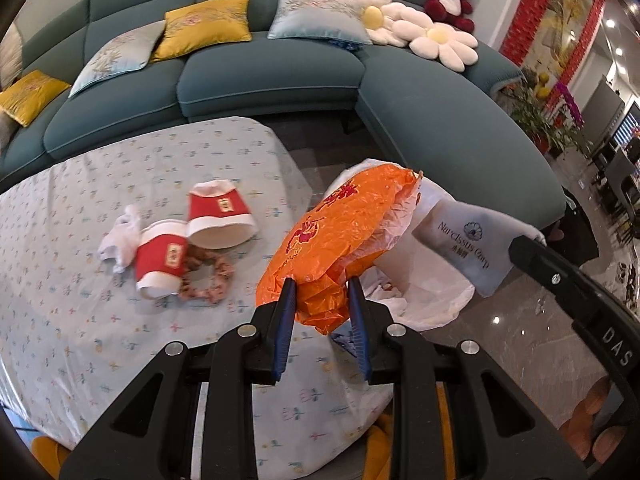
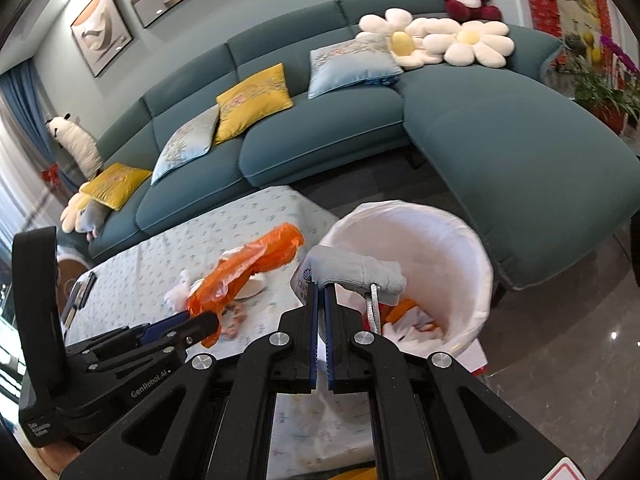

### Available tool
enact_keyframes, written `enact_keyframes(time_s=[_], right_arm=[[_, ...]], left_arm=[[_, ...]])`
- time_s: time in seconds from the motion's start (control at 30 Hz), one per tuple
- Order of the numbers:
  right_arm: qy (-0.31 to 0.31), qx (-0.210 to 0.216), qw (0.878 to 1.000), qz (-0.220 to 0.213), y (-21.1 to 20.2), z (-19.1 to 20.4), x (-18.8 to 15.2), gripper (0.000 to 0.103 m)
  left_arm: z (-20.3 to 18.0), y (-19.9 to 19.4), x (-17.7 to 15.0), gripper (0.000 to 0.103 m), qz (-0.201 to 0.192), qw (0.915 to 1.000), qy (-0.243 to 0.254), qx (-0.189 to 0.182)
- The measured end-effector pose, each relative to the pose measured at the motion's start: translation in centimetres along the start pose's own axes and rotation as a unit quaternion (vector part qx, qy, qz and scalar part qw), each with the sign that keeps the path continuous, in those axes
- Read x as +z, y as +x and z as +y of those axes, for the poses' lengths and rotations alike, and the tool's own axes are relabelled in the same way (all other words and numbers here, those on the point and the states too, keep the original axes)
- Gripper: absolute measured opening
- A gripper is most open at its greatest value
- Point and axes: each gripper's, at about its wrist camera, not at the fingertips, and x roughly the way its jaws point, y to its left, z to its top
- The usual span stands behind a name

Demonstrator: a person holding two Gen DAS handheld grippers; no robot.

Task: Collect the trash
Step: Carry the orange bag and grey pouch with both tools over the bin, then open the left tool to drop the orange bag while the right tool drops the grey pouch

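A big blue-green sofa point(image 1: 248, 76) curves behind the table point(image 1: 80, 300), which has a flowery cloth on it. Beside the table stands a white-lined bin point(image 2: 476, 264). The left tongs point(image 1: 321, 280) squeeze a crinkly orange bag point(image 1: 344, 216) near the bin. The right tongs point(image 2: 320, 286) are closed tight on a small grey bag point(image 2: 352, 270) over the bin's edge. Two red paper cups point(image 1: 218, 220) and a scrunchie point(image 1: 208, 276) lie on the table.

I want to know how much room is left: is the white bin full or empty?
Neither: the bin holds only a little orange and white trash at the bottom; its liner walls are bare above.
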Motion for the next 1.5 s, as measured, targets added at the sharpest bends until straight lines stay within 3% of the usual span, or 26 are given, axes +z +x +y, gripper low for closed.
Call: enact_keyframes(time_s=[0.37, 0.6, 0.7, 0.77, 0.93, 1.17, 1.5], right_arm=[[0.036, -0.020, 0.999, 0.006, 1.8, -5.0, 1.2, 0.003], [0.042, -0.025, 0.999, 0.009, 2.9, -6.2, 1.7, 0.003], [0.041, -0.026, 0.999, 0.010, 3.4, -6.3, 2.0, 0.003], [0.039, -0.026, 0.999, 0.011, 3.7, -6.2, 2.2, 0.003], [0.031, -0.025, 0.999, 0.016, 4.5, -5.7, 2.7, 0.003], [0.022, -0.028, 0.999, 0.022, 5.3, -4.5, 2.9, 0.012], [0.010, -0.023, 1.000, 0.014, 5.0, -1.5, 2.9, 0.040]], left_arm=[[-4.3, 4.3, 1.6, 0.028, 0.031, 0.9991, 0.027, -0.012], [-5.4, 6.6, 2.4, 0.028, 0.043, 0.9987, 0.021, -0.016], [-5.5, 7.0, 2.6, 0.036, 0.041, 0.9989, 0.017, -0.013], [-5.3, 7.0, 2.7, 0.056, 0.035, 0.9993, 0.012, -0.005], [-4.5, 6.7, 2.9, 0.065, 0.029, 0.9996, -0.001, 0.004], [-1.8, 5.9, 2.8, 0.071, 0.020, 0.9992, -0.030, 0.019], [2.6, 4.1, 2.0, 0.075, 0.010, 0.9969, -0.066, 0.042]])
